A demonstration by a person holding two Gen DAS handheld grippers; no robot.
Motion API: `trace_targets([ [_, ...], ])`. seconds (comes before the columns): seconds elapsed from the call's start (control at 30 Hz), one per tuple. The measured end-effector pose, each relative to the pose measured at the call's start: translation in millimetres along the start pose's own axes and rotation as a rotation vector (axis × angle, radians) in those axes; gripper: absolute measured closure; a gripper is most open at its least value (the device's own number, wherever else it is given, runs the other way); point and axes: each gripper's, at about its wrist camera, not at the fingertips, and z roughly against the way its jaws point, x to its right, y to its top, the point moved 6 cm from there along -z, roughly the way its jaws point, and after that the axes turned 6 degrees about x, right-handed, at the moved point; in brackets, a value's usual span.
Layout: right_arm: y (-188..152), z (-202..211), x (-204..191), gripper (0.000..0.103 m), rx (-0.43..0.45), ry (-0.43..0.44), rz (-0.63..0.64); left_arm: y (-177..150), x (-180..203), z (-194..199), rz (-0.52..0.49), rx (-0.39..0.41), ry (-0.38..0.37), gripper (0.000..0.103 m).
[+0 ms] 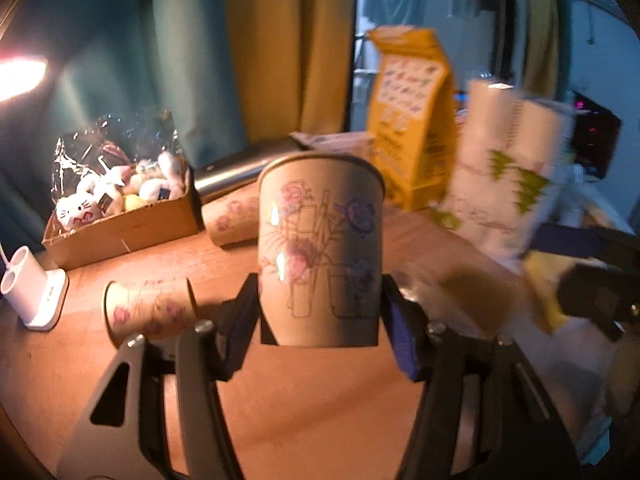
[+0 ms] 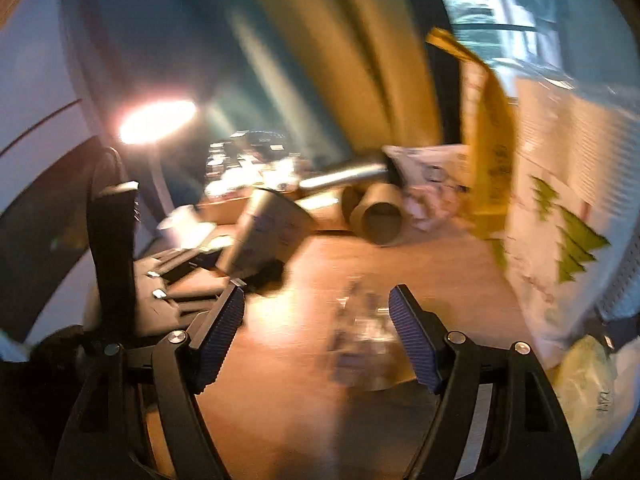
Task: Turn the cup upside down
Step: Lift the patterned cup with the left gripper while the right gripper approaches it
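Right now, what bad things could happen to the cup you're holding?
1. The left hand-held gripper pinches the paper cup near its base only, so it could slip or get squashed while turning.
2. Another cup lying on its side sits close by on the table; a wide swing might knock it rolling.
3. The white bag stands near, and could be bumped.

dim warm room, glaring lamp (image 2: pixel 158 122) at left, heavy motion blur, fisheye-bent edges
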Motion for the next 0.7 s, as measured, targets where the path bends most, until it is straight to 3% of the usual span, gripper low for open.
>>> trace_targets([
  [0.2, -9, 13, -52, 0.025, -0.089, 0.083, 0.149, -28, 33, 46, -0.044, 0.008, -0.085, 0.044],
  [0.43, -57, 20, -101, 0.025, -0.195, 0.101, 0.305, -70, 55, 94, -0.036, 0.014, -0.174, 0.044],
  [0.7, -83, 27, -125, 0.025, -0.232, 0.098, 0.308, -96, 48, 137, -0.001, 0.092, -0.159, 0.044],
])
